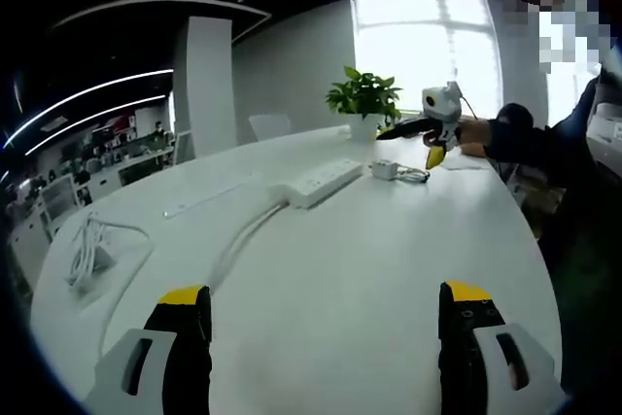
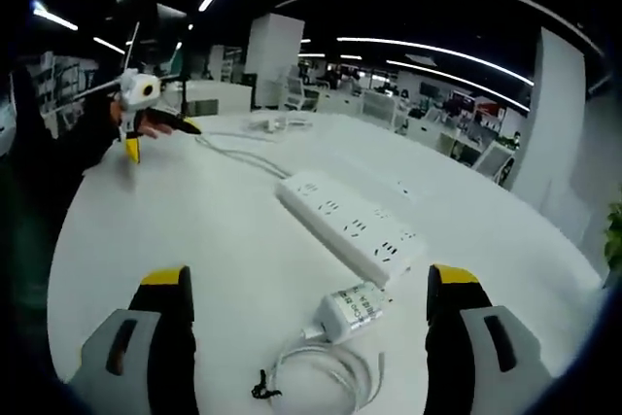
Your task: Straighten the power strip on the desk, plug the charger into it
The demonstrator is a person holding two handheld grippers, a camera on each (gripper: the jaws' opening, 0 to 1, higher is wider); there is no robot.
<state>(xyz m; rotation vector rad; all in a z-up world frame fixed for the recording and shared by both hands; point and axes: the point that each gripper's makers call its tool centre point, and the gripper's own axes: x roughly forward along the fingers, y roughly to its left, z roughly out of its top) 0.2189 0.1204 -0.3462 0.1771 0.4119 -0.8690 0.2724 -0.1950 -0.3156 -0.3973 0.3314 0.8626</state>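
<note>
Right gripper [image 2: 306,332] is way closer: jaws spread wide, empty, with the charger [image 2: 352,309] sitting right between them, touching the power strip [image 2: 352,224]. The strip's long axis runs diagonally away toward the desk's [image 2: 175,221] far edge. Left gripper [image 1: 326,323] is also spread, well back near the desk's opposite edge, I think.

This is an open-plan office. A large white rounded table [image 1: 389,269] fills the foreground. Long strip lights [image 2: 437,51] run in curved lines across a dark ceiling. In the right gripper view, rows of desks with chairs [image 2: 389,109] stretch away toward twelve and one o'clock. In the left gripper view, more workstations [image 1: 87,162] sit at nine o'clock, beside a white square pillar [image 1: 209,85]; a bright window [image 1: 428,46] stands at one o'clock behind a potted plant [image 1: 364,99] on the table.
</note>
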